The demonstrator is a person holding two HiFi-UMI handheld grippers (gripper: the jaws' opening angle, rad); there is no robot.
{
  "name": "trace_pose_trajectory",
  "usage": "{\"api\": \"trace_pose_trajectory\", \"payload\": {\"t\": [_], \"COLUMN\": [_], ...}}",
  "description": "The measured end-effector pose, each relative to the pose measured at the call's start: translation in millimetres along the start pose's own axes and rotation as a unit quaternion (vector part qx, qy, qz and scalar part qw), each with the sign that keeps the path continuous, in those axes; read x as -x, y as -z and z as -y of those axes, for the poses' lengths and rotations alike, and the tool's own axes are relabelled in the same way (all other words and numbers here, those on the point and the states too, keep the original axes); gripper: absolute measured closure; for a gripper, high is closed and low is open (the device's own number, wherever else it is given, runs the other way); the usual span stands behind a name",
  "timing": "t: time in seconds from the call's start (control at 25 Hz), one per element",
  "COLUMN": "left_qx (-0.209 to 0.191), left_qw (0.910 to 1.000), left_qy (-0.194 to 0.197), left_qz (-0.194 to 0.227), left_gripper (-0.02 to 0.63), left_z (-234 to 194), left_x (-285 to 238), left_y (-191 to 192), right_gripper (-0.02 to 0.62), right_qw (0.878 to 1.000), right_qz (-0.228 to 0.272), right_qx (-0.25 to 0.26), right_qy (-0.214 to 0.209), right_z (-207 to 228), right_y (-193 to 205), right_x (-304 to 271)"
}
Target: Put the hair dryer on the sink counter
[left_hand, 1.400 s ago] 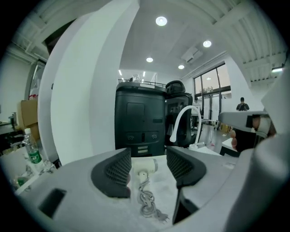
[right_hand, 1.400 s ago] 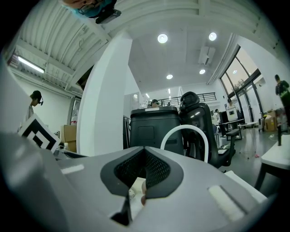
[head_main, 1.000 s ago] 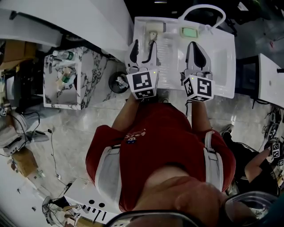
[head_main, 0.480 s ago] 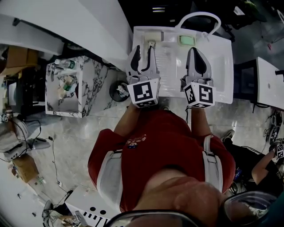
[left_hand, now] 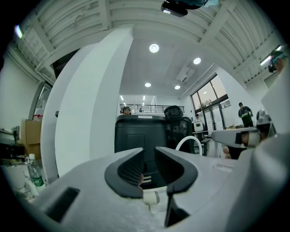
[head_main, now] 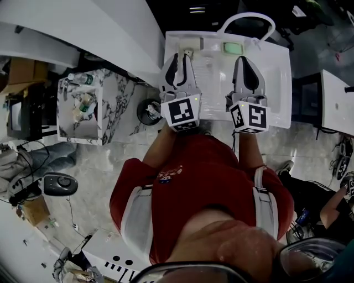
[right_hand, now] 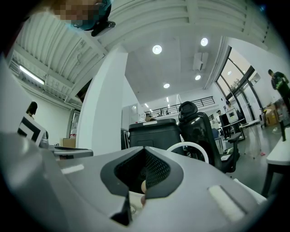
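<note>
Right hand-held gripper [head_main: 244, 61] over sink counter [head_main: 276, 74], curved faucet [head_main: 247, 16] ahead

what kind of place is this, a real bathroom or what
Likely a mock bathroom set inside an open office or lab, not a home: the white sink counter and arched faucet stand in a hall with an office chair and tall windows.

sink counter [head_main: 278, 102]: ahead of person [head_main: 204, 182] | marble stand [head_main: 113, 99]: left of it | round bin [head_main: 148, 112], probably: between them
</note>
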State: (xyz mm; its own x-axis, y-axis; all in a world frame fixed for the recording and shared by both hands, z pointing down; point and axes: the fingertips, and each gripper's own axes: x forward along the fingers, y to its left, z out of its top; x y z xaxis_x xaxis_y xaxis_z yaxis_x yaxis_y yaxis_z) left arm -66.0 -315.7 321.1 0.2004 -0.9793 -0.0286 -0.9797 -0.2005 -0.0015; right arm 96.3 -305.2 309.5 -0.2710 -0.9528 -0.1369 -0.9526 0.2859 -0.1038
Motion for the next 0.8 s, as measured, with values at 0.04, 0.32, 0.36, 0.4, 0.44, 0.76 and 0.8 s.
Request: {"api": "trace_pose_trajectory", "payload": {"t": [0.04,0.32,0.36,0.4,0.44,0.76,0.8], "left_qx": [-0.001,0.001,0.0,0.0,0.0,-0.003,-0.004], "left_qw": [1.0,1.0,0.9999,0.9999,0.9999,0.9997,0.9997], "left_qy": [-0.002,-0.004,-0.002,-0.001,0.001,0.0,0.0], "left_qz": [0.001,0.009,0.01,0.011,0.013,0.024,0.025], "left_gripper": [0.534,0.563,0.565,0.571,0.577,0.606,0.606], "left_z": [-0.5,-1.0,-0.6,-0.2,0.0,-2.0,-2.6], "left_x": [-0.3,-2.5,-2.2,-1.6,-1.0,0.1,0.1], "left_y": [0.0,-0.1,-0.3,-0.8,-1.4,-5.5,-5.6], "right_gripper": [0.595,0.595,0.595,0.595,0.595,0.595,0.595], "right_qw": [1.0,1.0,1.0,1.0,1.0,1.0,1.0], "right_qz": [0.0,0.001,0.001,0.003,0.004,0.007,0.007], "right_qx": [0.001,0.005,0.004,0.003,0.001,0.007,0.008], "right_qy": [-0.001,-0.005,-0.006,-0.007,-0.008,-0.015,-0.016], "right_z": [-0.4,-0.7,-1.2,-1.9,-2.7,-7.9,-8.9], "right_y": [-0.2,-1.9,-2.1,-2.6,-3.3,-6.7,-6.7], "right_x": [-0.6,-3.0,-2.7,-2.3,-1.8,-4.2,-4.7]}}
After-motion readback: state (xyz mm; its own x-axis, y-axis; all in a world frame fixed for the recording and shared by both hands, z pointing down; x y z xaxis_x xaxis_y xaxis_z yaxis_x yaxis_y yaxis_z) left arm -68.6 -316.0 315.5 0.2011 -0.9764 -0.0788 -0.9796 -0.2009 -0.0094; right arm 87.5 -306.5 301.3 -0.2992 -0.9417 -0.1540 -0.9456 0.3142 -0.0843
